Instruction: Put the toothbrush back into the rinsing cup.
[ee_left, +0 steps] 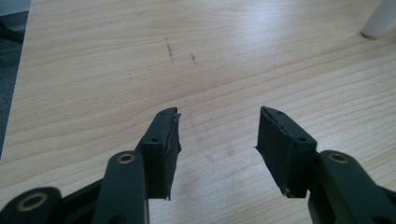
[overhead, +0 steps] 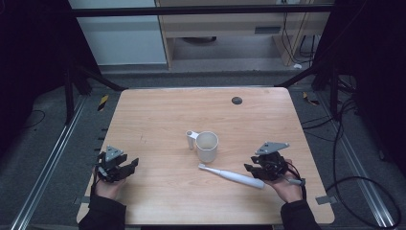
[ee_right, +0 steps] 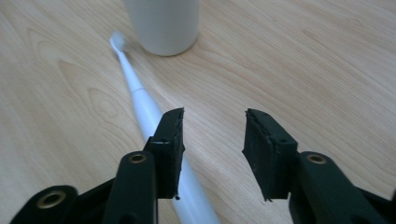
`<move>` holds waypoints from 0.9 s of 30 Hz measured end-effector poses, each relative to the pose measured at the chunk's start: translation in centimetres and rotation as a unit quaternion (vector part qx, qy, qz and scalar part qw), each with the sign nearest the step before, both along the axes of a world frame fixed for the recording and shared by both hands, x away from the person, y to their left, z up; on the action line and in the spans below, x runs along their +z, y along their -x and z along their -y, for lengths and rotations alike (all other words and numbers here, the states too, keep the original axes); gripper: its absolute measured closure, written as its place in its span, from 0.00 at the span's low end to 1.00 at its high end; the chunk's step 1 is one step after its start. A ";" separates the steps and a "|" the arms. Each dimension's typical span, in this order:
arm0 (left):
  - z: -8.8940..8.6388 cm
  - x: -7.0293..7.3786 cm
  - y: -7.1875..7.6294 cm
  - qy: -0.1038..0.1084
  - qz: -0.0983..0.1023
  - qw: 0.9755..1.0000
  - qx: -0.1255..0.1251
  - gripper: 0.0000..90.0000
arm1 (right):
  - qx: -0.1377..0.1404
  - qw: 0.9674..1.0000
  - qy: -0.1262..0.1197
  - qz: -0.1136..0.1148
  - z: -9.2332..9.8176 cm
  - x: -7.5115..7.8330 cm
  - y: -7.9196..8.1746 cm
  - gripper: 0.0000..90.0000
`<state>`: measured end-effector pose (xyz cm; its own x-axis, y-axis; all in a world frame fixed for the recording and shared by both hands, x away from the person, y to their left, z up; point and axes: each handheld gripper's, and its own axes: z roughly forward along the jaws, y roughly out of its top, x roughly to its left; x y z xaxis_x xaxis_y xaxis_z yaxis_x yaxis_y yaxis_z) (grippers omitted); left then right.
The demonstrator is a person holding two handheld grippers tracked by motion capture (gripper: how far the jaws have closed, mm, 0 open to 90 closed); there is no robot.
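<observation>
A white cup (overhead: 207, 146) with a side handle stands upright near the middle of the wooden table (overhead: 167, 110). A white electric toothbrush (overhead: 232, 175) lies flat just in front of it, brush head towards the cup. My right gripper (overhead: 253, 168) hovers over the handle end, open. In the right gripper view the toothbrush (ee_right: 140, 100) runs under the left jaw of the right gripper (ee_right: 214, 116), not between the pads, and the cup (ee_right: 163, 25) stands ahead. My left gripper (overhead: 130, 166) rests at the table's left, open; in its own view the left gripper (ee_left: 219, 112) has only bare wood between its jaws.
A small black round plug (overhead: 236, 100) sits in the tabletop at the far side. Metal rails (overhead: 52, 158) run along the floor on the left, and cables (overhead: 354, 182) lie on the floor at the right. A white piece of the cup (ee_left: 379, 18) shows at the left gripper view's top right.
</observation>
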<state>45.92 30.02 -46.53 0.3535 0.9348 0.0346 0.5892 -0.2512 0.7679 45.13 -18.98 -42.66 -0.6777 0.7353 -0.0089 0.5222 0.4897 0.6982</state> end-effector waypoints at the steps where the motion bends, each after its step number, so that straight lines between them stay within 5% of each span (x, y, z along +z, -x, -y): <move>1: 0.0 0.0 0.0 0.000 0.000 1.000 0.000 0.53 | 0.004 1.000 0.001 -0.001 -0.2 0.2 -0.1 0.62; 10: 0.1 -0.1 -0.1 -0.001 -0.004 1.000 -0.003 0.52 | 0.039 0.999 0.022 -0.019 -2.6 1.8 -1.3 0.55; 27: 0.1 -0.2 -0.1 -0.003 -0.008 1.000 -0.007 0.52 | 0.090 0.990 0.080 -0.069 -5.8 0.6 -3.2 0.53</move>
